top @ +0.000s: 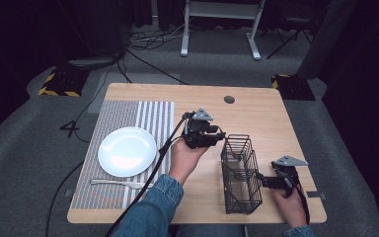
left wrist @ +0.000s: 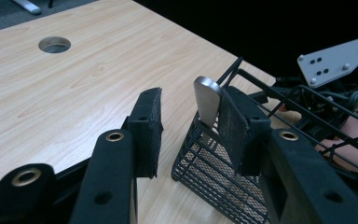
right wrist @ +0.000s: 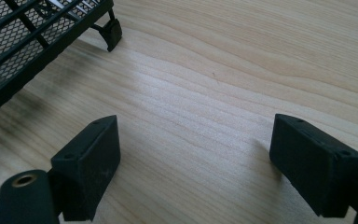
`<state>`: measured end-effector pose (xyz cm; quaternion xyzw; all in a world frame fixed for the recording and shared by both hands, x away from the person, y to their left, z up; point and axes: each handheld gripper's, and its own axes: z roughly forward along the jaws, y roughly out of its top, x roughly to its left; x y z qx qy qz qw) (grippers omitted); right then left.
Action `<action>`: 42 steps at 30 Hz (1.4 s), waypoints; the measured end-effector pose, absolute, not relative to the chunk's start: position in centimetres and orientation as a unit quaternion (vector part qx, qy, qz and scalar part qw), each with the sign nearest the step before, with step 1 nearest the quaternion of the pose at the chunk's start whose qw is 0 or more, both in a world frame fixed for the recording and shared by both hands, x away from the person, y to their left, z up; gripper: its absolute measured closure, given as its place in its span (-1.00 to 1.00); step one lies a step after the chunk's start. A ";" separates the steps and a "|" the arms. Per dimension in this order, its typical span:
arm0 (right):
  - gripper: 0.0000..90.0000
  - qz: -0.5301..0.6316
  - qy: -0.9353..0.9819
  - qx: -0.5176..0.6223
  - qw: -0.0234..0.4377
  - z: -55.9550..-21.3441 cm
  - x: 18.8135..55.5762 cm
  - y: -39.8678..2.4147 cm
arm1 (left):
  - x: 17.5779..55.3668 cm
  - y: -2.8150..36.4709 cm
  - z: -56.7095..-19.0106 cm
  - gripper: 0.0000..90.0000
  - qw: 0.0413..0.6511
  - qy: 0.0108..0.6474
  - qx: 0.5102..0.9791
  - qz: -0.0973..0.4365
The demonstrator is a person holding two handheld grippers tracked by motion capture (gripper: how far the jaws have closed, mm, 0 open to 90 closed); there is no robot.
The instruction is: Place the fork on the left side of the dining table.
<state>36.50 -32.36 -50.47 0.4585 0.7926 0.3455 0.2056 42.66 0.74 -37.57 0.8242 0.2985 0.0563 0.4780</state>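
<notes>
A black wire basket (top: 241,196) stands on the wooden table, right of centre. My left gripper (top: 220,137) hovers at its far left corner, open. In the left gripper view the jaws (left wrist: 191,109) stand apart, and the rounded end of a silver utensil handle (left wrist: 207,99) rises out of the basket (left wrist: 214,186), lying against the right pad (left wrist: 230,126). My right gripper (top: 263,181) sits low beside the basket's right side, wide open. In the right gripper view it (right wrist: 193,149) has bare wood between its pads, with the basket (right wrist: 28,42) at the upper left.
A striped grey placemat (top: 108,118) covers the table's left part and carries a white plate (top: 127,151). A silver piece of cutlery (top: 121,183) lies in front of the plate. A round cable hole (top: 229,99) sits near the far edge.
</notes>
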 end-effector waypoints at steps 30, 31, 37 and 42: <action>-0.64 0.346 0.793 0.458 0.205 -50.5 36.5 -32.4 | 40.3 -0.8 -31.1 0.92 0.473 0.231 0.849 0.042; -0.64 0.346 0.793 0.458 0.205 -50.5 36.5 -32.4 | 40.1 -0.8 -30.8 0.92 0.472 0.227 0.850 0.047; -0.64 0.346 0.793 0.458 0.205 -50.5 36.5 -32.4 | 39.1 -0.9 -28.2 0.92 0.475 0.207 0.853 0.064; -0.64 0.346 0.793 0.458 0.205 -50.5 36.5 -32.4 | 38.3 -0.5 -26.6 0.92 0.476 0.205 0.852 0.075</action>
